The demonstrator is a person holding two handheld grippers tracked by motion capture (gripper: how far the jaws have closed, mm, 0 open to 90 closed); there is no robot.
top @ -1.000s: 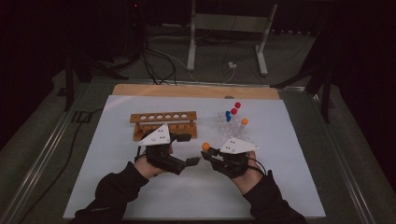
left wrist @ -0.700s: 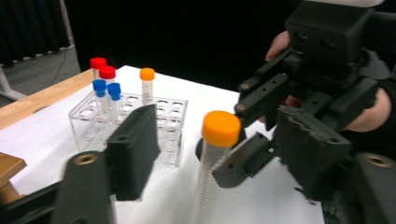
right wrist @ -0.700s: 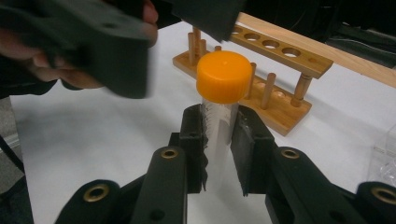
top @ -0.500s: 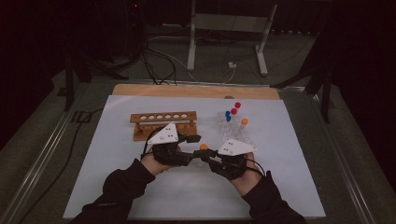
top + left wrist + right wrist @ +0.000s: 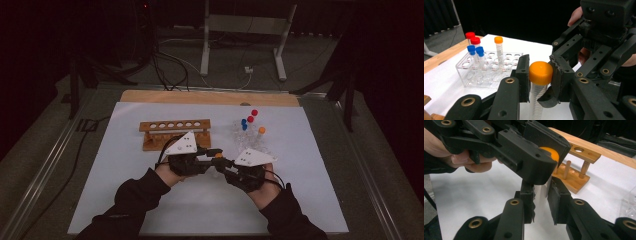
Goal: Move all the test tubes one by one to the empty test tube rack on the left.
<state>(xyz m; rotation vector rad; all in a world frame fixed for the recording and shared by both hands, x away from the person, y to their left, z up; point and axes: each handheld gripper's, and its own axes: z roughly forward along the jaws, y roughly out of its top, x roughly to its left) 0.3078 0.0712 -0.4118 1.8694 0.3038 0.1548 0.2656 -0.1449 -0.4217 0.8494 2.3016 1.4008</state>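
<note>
Both tongs (image 5: 539,75) clamp ribbed clear tube (image 5: 537,105), orange cap (image 5: 540,72).

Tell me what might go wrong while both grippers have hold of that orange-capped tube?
The left gripper pinches only the orange cap, while the right gripper clamps the clear tube below. If they twist or pull apart, the cap may come off or the smooth tube slip and drop to the white table. The clear rack of standing tubes is close behind; a stray swing could knock it.
</note>
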